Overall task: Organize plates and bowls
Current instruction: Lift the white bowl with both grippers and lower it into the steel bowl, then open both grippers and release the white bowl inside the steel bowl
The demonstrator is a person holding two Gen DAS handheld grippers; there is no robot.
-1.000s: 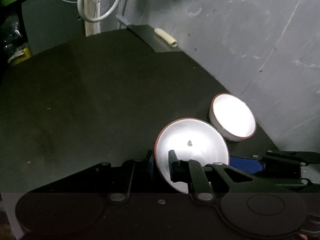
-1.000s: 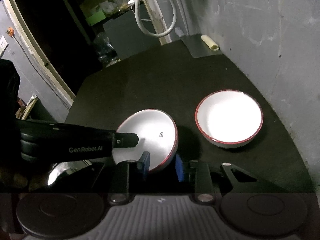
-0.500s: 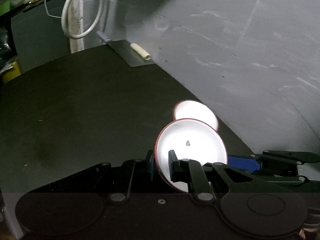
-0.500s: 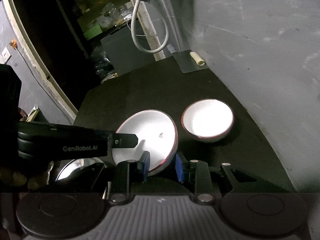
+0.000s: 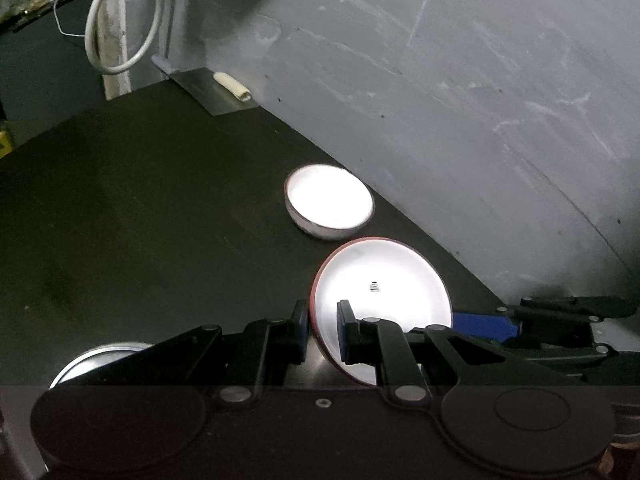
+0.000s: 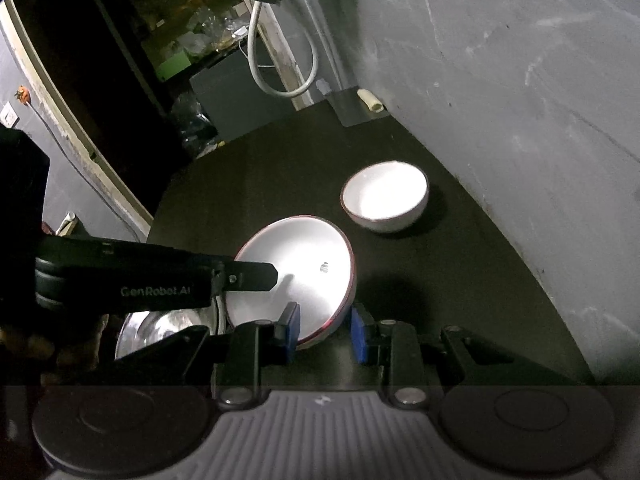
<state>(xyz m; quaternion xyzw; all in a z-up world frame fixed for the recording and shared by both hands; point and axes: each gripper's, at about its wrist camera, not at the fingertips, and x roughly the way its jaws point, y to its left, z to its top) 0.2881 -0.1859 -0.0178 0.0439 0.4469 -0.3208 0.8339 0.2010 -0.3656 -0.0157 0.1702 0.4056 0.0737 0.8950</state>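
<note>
Table [image 5: 140, 208]: dark, more of it in view than a second ago.
Steel plate [image 6: 160, 330]: newly seen, low left.
Held bowl [image 5: 380, 296]: tilted, left gripper [image 5: 322, 330] clamped on its rim; right gripper [image 6: 325, 326] pinching the opposite rim.
Second bowl [image 5: 329, 201]: upright by the wall, farther off than before.

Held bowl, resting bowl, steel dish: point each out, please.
Held bowl [image 5: 380, 280]: left wrist view, white inside, near the small mark.
Resting bowl [image 6: 386, 196]: right wrist view, bright inside.
Steel dish [image 6: 160, 326]: right wrist view, shiny inside, lower left.
</note>
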